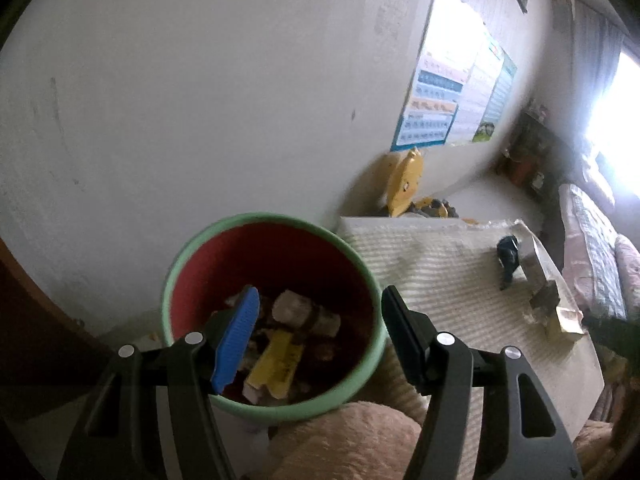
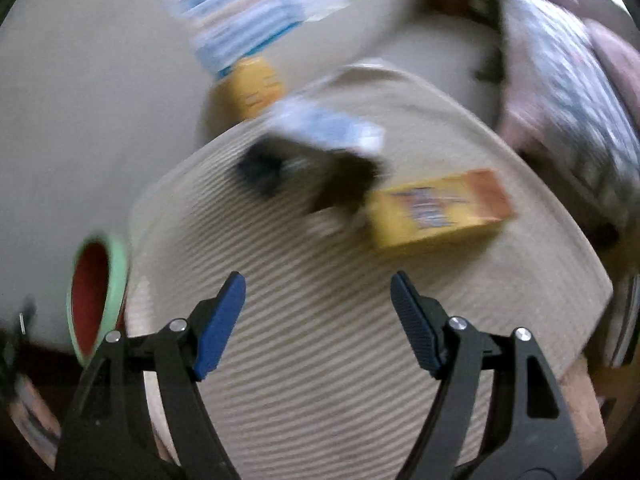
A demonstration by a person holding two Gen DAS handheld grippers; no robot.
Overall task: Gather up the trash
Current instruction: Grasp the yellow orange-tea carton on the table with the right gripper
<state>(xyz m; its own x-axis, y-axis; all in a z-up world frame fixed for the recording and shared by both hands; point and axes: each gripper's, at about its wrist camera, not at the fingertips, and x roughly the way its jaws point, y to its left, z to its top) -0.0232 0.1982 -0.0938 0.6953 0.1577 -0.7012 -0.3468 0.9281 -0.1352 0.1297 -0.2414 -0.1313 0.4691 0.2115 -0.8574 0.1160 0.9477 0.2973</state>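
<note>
The bin (image 1: pixel 272 316), green outside and red inside, stood on the floor just off the surface's (image 1: pixel 440 280) near left corner, against the pale wall (image 1: pixel 200 100). It already held a heap of scraps, among them a yellow wrapper (image 1: pixel 276 360) and some pale crumpled pieces (image 1: pixel 296 308), so a good part of the collecting looked done.

More was left on the ribbed, cream-covered surface. A yellow box (image 2: pixel 436 212) lay toward its far right side, touching or just beside a dark wrapper (image 2: pixel 316 180), with a pale blue-white packet (image 2: pixel 332 128) behind that toward the far edge. The right view was badly smeared, so the dark item could have been one piece or two.

The left gripper (image 1: pixel 316 328) hung tilted down above the bin, one of its fingers (image 1: pixel 236 340) over the opening and the other beyond the rim on the surface's side. They stood released, gripping nothing; the scraps seen between them lay down in the bin.

The right gripper (image 2: pixel 318 320) pointed steeply down over the near middle of the surface, its fingers (image 2: pixel 220 320) spread and empty, well short of the yellow box. Judging by that, the box or the dark wrapper was the likely next pick.
</note>
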